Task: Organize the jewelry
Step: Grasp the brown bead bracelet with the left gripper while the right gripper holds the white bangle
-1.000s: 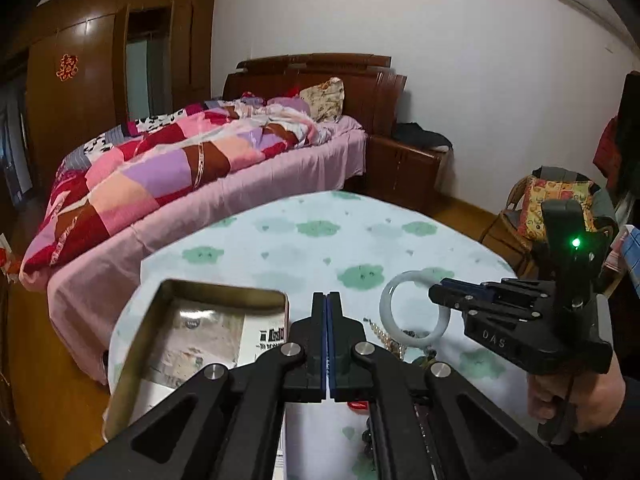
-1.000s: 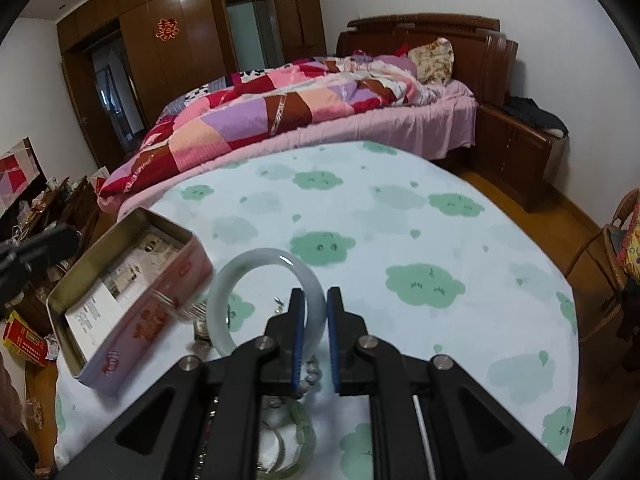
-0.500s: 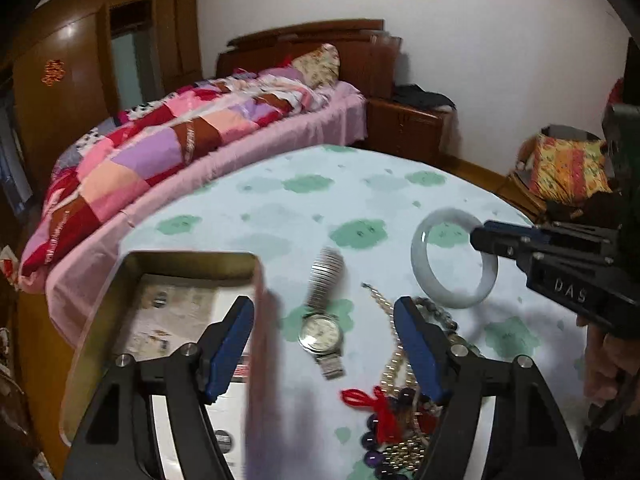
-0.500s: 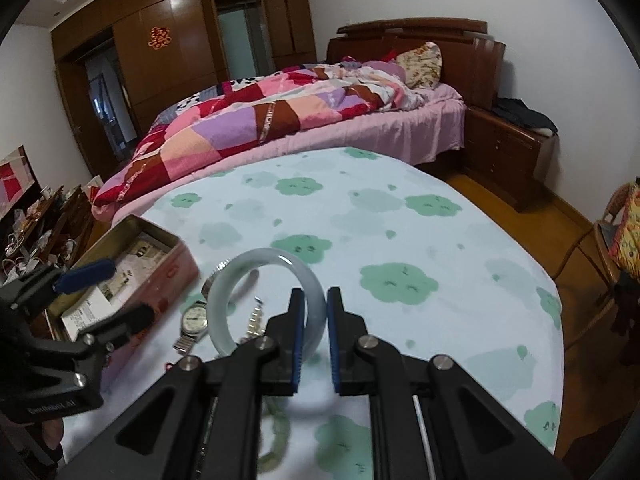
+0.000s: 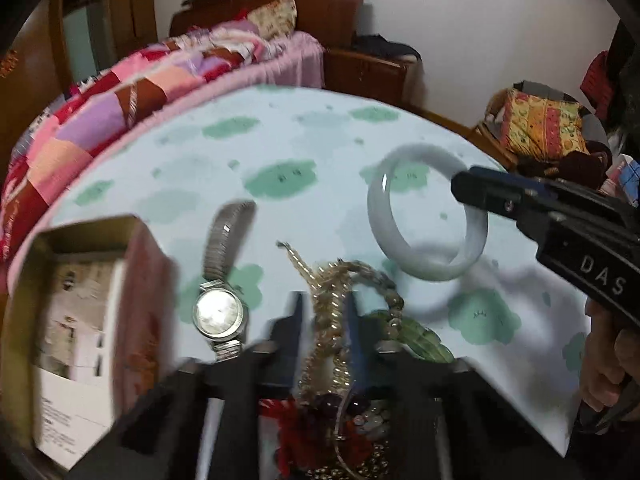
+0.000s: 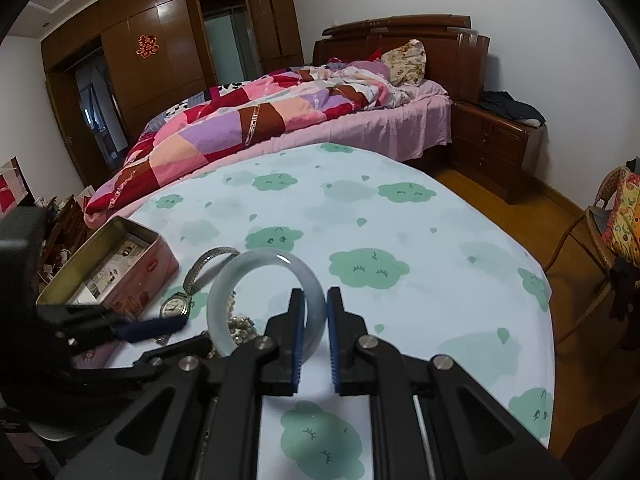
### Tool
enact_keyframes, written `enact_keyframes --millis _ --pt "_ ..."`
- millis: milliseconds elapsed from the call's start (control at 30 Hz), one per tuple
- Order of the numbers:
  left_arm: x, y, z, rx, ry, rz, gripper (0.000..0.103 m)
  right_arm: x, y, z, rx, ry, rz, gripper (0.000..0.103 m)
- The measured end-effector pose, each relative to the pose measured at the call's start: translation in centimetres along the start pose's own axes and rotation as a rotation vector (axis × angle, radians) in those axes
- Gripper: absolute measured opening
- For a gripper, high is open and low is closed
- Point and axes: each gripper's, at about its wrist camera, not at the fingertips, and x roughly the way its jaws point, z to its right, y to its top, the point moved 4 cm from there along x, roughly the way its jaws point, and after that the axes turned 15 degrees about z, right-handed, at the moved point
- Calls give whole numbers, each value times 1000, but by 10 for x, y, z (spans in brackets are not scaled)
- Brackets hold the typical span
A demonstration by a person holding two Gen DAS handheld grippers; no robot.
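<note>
My right gripper (image 6: 314,314) is shut on the rim of a pale jade bangle (image 6: 224,296), held upright above the table; in the left wrist view the bangle (image 5: 432,272) hangs at the right. My left gripper (image 5: 324,320) points down into a jewelry pile. Its jaws are closing, with a gold beaded necklace (image 5: 326,300) filling the gap between the blue pads. A silver watch (image 5: 218,314) lies flat left of the pile. An open pink tin (image 5: 148,280) with papers inside stands at the far left.
The pile also holds a red tassel with dark beads (image 5: 316,416) and a green jade piece (image 5: 420,338). The round table (image 6: 400,220) wears a cloud-print cloth. A bed (image 6: 260,120) lies beyond it, and a wicker chair (image 6: 600,240) stands at the right.
My left gripper went from shut to wide open, dropped toward the jewelry pile, and has narrowed around the necklace. My right gripper keeps the bangle and has drifted slightly.
</note>
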Motion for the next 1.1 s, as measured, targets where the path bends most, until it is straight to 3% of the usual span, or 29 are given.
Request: enact_keyframes --millis 100,133,333,567,600,633,700,733,867,933,1000,1100 --pt "-18 8 1 -3 -8 54 7 -3 0 3 2 -2 8 13" --pt "-25 11 1 1 -7 69 0 -4 0 3 2 -3 11 13" --pt "-68 35 -11 -2 -14 170 0 -9 7 -2 -9 -1 26 13" --pt "-66 32 -20 29 15 150 1 -6 14 -20 -43 12 32 13" --pt "-62 28 -17 38 22 131 11 -5 14 -21 -46 10 31 13" --pt "-56 24 -14 40 27 112 36 -5 14 -21 -48 7 30 13" --pt "-49 19 -12 27 36 120 66 -5 12 -20 -56 -2 28 13" --pt "-47 17 -13 19 37 132 67 -5 12 -19 -60 -6 27 13" --pt "-28 11 -15 -14 28 94 67 -7 10 -12 -51 -16 32 13" --pt "-21 7 -17 -16 31 72 45 -8 10 -9 -41 -18 36 14" --pt "-11 3 -16 -27 15 36 32 -8 9 -6 -33 -20 39 15" --pt "-1 -3 -13 -38 -4 6 31 -8 7 -5 -26 -18 37 16"
